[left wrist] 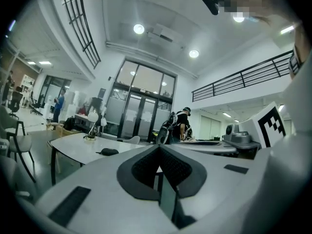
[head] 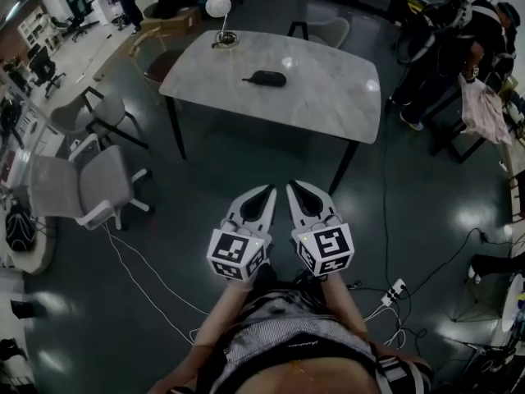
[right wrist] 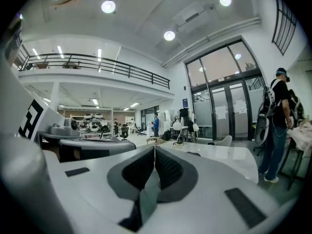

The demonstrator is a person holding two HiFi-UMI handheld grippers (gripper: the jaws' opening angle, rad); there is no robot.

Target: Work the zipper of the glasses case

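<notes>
A black glasses case (head: 264,78) lies near the middle of a white marble table (head: 328,105), far ahead of me. In the left gripper view the glasses case (left wrist: 109,151) is a small dark shape on the table (left wrist: 73,147); in the right gripper view the glasses case (right wrist: 193,154) barely peeks over my jaw. My left gripper (head: 268,190) and right gripper (head: 292,187) are held side by side over the floor, well short of the table, both shut with nothing between the jaws.
A desk lamp (head: 220,11) stands at the table's far left corner. Grey office chairs (head: 82,179) are on the left, one chair (head: 324,29) behind the table. A person (head: 447,43) with gear stands at the right. Cables (head: 139,277) and a power strip (head: 392,292) lie on the dark floor.
</notes>
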